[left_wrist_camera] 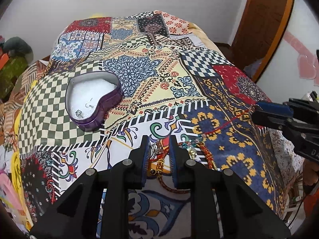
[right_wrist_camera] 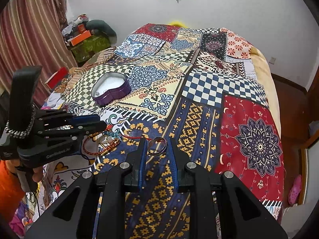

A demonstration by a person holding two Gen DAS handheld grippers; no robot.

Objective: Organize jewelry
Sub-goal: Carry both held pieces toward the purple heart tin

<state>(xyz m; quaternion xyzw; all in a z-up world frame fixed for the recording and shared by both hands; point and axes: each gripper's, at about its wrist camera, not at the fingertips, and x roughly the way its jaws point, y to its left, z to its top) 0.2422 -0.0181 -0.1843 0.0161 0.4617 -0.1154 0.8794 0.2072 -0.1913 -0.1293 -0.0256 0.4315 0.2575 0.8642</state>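
Holding a silver ring (right_wrist_camera: 157, 145) between the pads of my right hand-held gripper (right_wrist_camera: 157, 149), I keep my left hand-held gripper (left_wrist_camera: 159, 149) slightly parted over the jewelry pile (left_wrist_camera: 191, 147) on the bed (left_wrist_camera: 229, 139); the heart tin (left_wrist_camera: 93, 99) sits far left.

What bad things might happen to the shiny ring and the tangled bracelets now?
The silver ring sits tilted between the right gripper pads, so it may slip out and roll off onto the patterned bedspread. A red thread leads from it to the jewelry pile, so lifting the ring toward the purple heart-shaped tin might drag the pile. The left gripper might grab several pieces at once.
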